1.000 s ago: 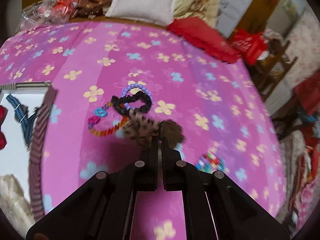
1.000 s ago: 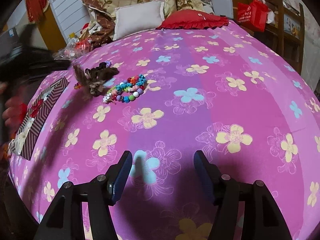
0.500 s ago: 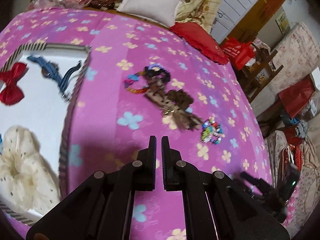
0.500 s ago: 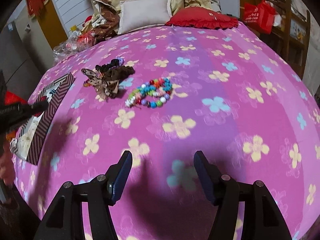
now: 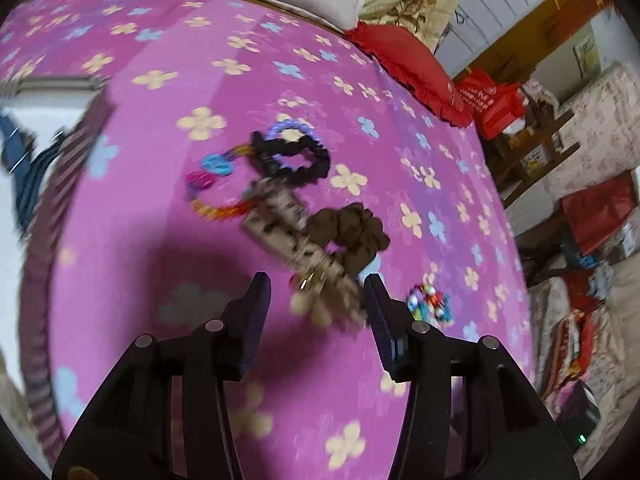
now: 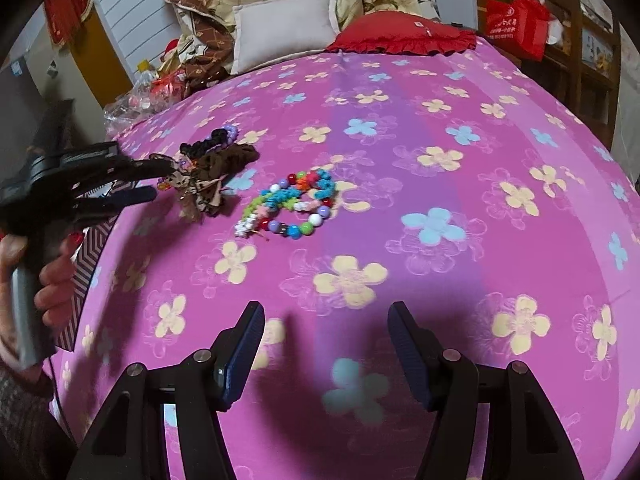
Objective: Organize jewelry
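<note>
A leopard-print bow hair clip point(image 5: 292, 236) lies on the pink flowered bedspread beside a brown scrunchie point(image 5: 352, 232), a black scrunchie point(image 5: 296, 156), a purple bead bracelet point(image 5: 288, 126) and an orange bead bracelet point(image 5: 216, 210). My left gripper point(image 5: 316, 300) is open, its fingers either side of the bow's near end. In the right wrist view the left gripper point(image 6: 156, 182) reaches the bow point(image 6: 196, 190). A multicoloured bead bracelet point(image 6: 292, 206) lies to the right. My right gripper point(image 6: 326, 340) is open and empty, low over the bedspread.
A striped box point(image 5: 60, 184) holding hair accessories sits at the left of the bed. A grey pillow point(image 6: 284, 30) and a red pillow point(image 6: 400, 34) lie at the head. A wooden chair and red bags point(image 6: 516, 22) stand to the right.
My left gripper has opened from shut and moved down and forward to the leopard bow. The right gripper has barely shifted and stays open.
</note>
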Demonstrator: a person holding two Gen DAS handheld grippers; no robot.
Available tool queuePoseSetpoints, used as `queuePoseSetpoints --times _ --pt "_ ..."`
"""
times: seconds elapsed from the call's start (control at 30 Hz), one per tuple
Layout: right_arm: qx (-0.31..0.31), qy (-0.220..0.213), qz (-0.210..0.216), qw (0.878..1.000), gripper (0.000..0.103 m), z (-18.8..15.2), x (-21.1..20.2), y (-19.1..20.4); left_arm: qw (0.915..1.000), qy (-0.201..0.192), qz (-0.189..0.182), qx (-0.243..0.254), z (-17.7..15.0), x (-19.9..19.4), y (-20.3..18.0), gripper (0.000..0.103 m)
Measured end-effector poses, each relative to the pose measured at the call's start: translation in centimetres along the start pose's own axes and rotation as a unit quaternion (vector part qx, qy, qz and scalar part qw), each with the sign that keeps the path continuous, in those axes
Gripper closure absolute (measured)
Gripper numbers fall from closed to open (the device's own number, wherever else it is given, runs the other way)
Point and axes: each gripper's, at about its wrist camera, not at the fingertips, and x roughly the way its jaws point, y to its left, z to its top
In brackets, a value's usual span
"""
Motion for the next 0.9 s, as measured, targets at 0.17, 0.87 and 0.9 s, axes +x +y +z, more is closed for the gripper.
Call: queuePoseSetpoints --times 0.17,0.87,0.9 --pt "0.004 -0.004 0.0 1.0 0.041 0.3 0.0 -0.9 0.9988 0.008 0.034 0.034 1.0 3.0 -2.3 0.056" --pt "-0.05 -0.006 -0.001 0.999 0.041 6.3 1.6 5.0 0.9989 -0.04 0.016 0.02 -3.9 -6.2 4.6 0.103" --pt "-0.056 -0.005 0.002 0.998 0.041 7.0 1.9 5.7 0.9985 -0.046 0.022 0.022 -4.1 -6.5 4.8 0.103"
